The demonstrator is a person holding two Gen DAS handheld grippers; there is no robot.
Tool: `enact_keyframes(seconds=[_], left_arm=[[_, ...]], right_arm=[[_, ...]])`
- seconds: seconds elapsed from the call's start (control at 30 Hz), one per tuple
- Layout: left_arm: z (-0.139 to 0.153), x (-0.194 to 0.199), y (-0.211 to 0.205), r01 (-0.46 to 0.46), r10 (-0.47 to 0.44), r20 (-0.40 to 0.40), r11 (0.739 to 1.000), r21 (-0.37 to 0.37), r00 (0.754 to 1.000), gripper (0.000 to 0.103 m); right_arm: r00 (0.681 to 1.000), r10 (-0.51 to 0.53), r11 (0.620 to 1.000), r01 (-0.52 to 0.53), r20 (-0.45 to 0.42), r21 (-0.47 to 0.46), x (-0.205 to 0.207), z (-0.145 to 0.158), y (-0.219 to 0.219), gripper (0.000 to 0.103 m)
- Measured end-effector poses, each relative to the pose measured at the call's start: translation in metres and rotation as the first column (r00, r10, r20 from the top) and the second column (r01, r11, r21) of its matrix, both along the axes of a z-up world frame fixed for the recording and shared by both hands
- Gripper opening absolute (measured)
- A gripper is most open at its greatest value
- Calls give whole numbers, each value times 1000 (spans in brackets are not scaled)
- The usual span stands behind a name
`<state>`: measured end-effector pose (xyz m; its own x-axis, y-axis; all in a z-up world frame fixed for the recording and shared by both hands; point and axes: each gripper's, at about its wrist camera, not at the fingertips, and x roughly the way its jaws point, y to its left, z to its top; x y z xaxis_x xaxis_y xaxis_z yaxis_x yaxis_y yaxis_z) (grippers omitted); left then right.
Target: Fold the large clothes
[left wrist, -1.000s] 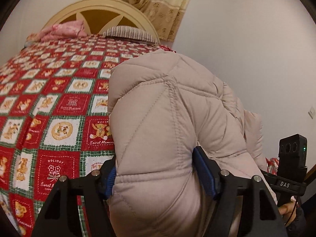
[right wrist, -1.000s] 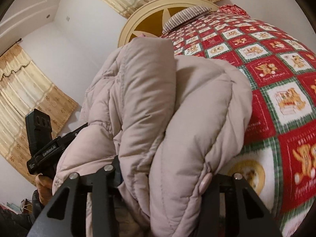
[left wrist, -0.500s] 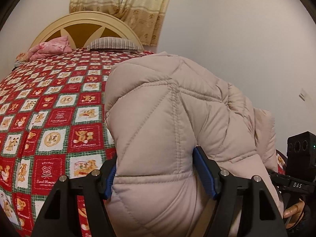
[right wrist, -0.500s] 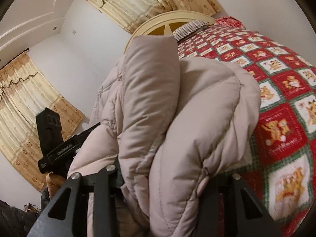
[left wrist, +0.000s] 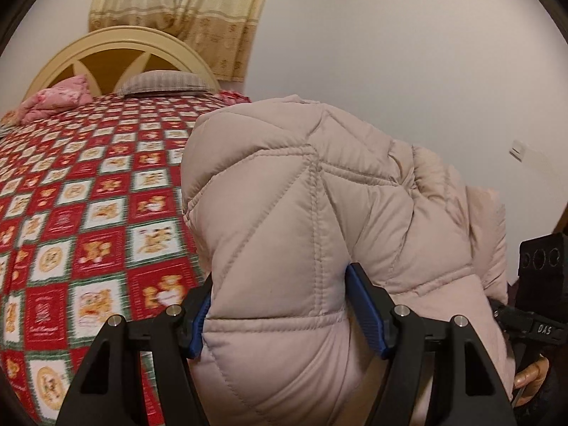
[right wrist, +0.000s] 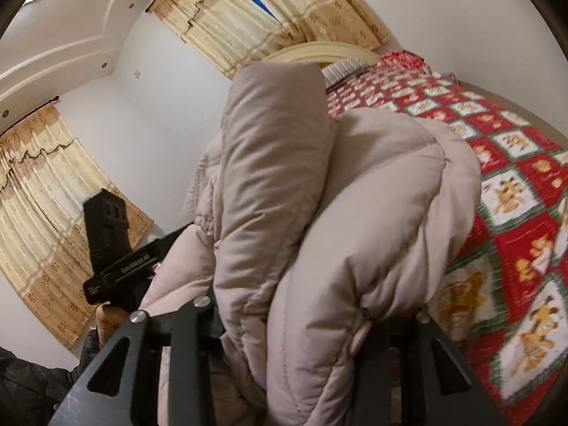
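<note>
Padding fills both views: a pale beige quilted puffer coat (left wrist: 301,234) bulges up between the fingers of each claw. In the left wrist view, the left gripper (left wrist: 289,305) is clamped on a thick fold of the coat, its blue pads (left wrist: 365,314) pressing into the fabric on either side, so that the stitched panels swell out above and below the grip. The rest of the garment runs off to the right of this claw and sags toward the right gripper's black body (left wrist: 539,277), which shows at the far right edge with a hand (left wrist: 530,372) beneath it.

In the right wrist view, the right gripper (right wrist: 301,323) holds another bunched part of the coat (right wrist: 337,213); two fat rolls of it rise ahead of the fingers and hide the pads. The fabric is squeezed between the two black fingers, so this claw grips the coat too. To its left, the left gripper's body (right wrist: 110,245) sits at the other end of the garment, with a hand (right wrist: 110,323) and a dark sleeve (right wrist: 32,387) below it.

Beyond and to the left of the left claw, and to the right of the right claw, lies a bed under a red, green and white patchwork bedspread (left wrist: 88,220) printed with bears. At its far end are a cream arched headboard (left wrist: 117,56), a striped pillow (left wrist: 167,83) and a pink bundle (left wrist: 56,99). Patterned yellow curtains (left wrist: 184,14) hang behind the headboard against a white wall (left wrist: 408,53).
</note>
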<state>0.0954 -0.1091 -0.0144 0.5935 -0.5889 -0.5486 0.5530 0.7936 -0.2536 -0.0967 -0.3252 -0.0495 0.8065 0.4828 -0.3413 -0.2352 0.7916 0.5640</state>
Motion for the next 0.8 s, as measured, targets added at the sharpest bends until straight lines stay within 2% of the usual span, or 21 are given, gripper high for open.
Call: enact_keyframes(seconds=[0.23, 0.4, 0.5, 0.67, 0.8], left_arm=[[-3, 16, -64, 117, -118, -29, 993, -24, 993, 68], [-12, 35, -108, 143, -143, -30, 990, -4, 989, 68], [-18, 52, -125, 126, -125, -28, 992, 16, 992, 68], [-38, 96, -145, 27, -23, -68, 998, 55, 997, 68], [-60, 133, -144, -61, 64, -166, 998, 26, 984, 72]], right_arm=[[992, -99, 995, 99, 78, 1, -23, 24, -40, 41], [979, -192, 981, 194, 75, -15, -23, 23, -69, 41], [971, -231, 969, 235, 61, -69, -6, 19, -81, 41], [969, -247, 964, 247, 9, -93, 49, 7, -114, 41], [960, -252, 968, 252, -120, -17, 102, -29, -151, 41]])
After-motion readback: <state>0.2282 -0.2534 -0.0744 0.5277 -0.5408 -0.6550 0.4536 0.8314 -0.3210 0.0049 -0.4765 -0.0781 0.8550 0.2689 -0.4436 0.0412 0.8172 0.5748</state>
